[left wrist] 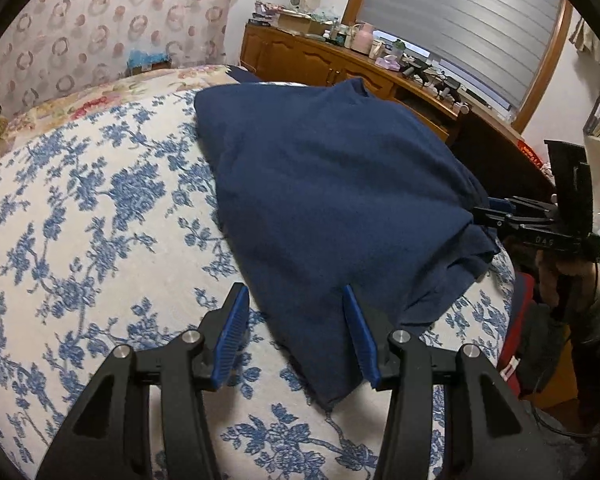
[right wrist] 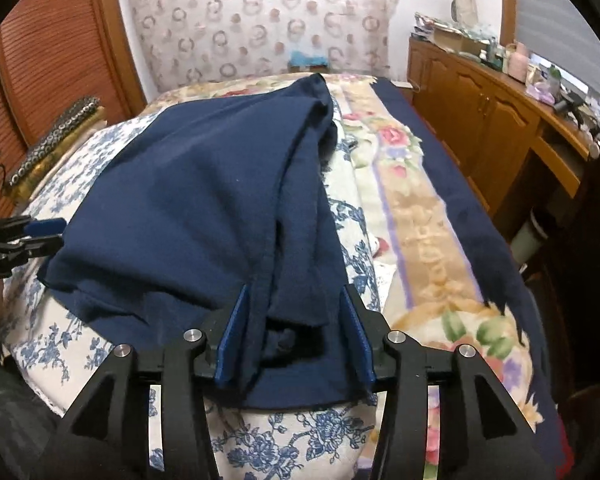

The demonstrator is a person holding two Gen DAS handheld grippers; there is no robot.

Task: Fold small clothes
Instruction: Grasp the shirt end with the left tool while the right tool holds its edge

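A navy blue garment (left wrist: pixel 332 184) lies partly folded on a white bedcover with blue flowers (left wrist: pixel 84 216). My left gripper (left wrist: pixel 294 292) is open, its blue pads on either side of the garment's near corner, low over the bed. My right gripper (right wrist: pixel 294 292) is open too, with a bunched fold and hem of the garment (right wrist: pixel 204 200) lying between its pads. In the left wrist view the right gripper (left wrist: pixel 496 210) shows at the garment's right edge. In the right wrist view the left gripper (right wrist: pixel 40 232) shows at the garment's left edge.
A floral blanket with a navy border (right wrist: pixel 428 240) lies beside the bedcover. A wooden cabinet (right wrist: pixel 480 120) with cluttered top runs along the right under a blinded window (left wrist: pixel 460 28). A patterned curtain (right wrist: pixel 260 20) hangs behind. Folded beaded fabric (right wrist: pixel 56 140) sits at the bed's left.
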